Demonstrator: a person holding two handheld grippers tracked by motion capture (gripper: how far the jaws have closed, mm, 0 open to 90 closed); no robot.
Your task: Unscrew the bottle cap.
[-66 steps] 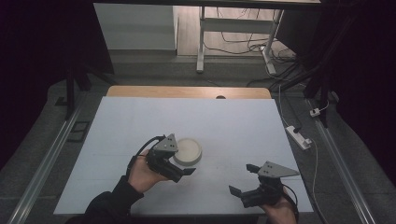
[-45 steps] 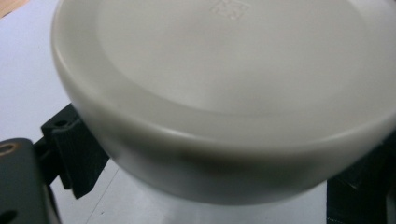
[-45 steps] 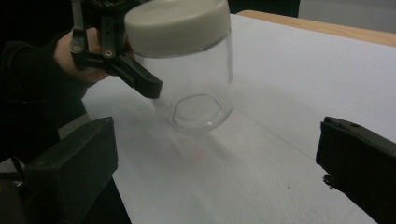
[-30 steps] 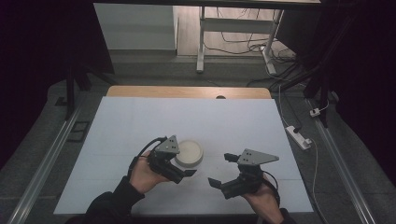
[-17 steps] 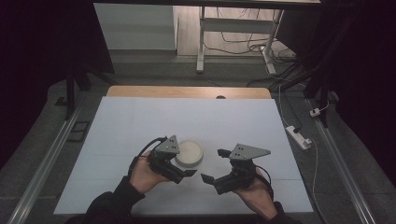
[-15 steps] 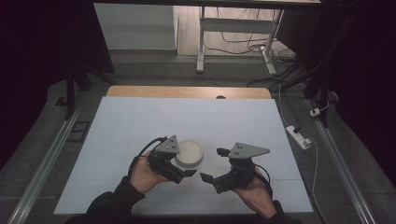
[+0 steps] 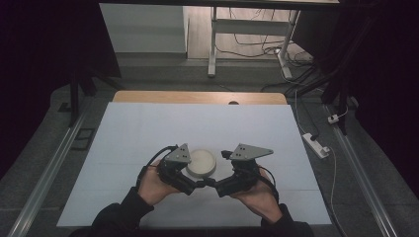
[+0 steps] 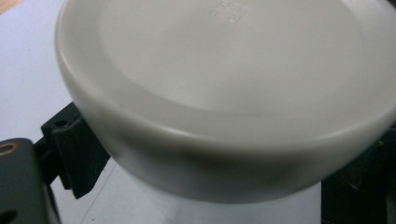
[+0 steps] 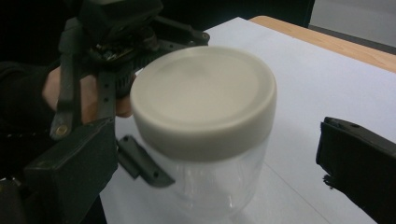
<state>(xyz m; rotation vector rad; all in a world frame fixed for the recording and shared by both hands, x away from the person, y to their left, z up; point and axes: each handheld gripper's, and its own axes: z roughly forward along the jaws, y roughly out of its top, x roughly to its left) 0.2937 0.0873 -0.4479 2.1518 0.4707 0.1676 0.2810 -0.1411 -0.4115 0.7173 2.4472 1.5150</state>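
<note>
Since the earlier frame, right gripper [image 7: 211, 184] has closed in, jaws spread about the clear plastic jar's cream lid [image 9: 204, 95]; left gripper [image 7: 195, 185] clamps the jar. Centre the lid before squeezing.

- Clear jar [image 9: 219, 186] is standing upright on the white table cover, its cream lid [image 7: 200, 163] sitting closed on top.
- It is sitting between the left gripper's [image 7: 190, 183] jaws, the right gripper's [image 7: 217, 183] jaws flanking it wide.

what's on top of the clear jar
A cream lid sits on the clear jar, covering its mouth. Through the wall it looks empty; directly under the lid is hidden.
</note>
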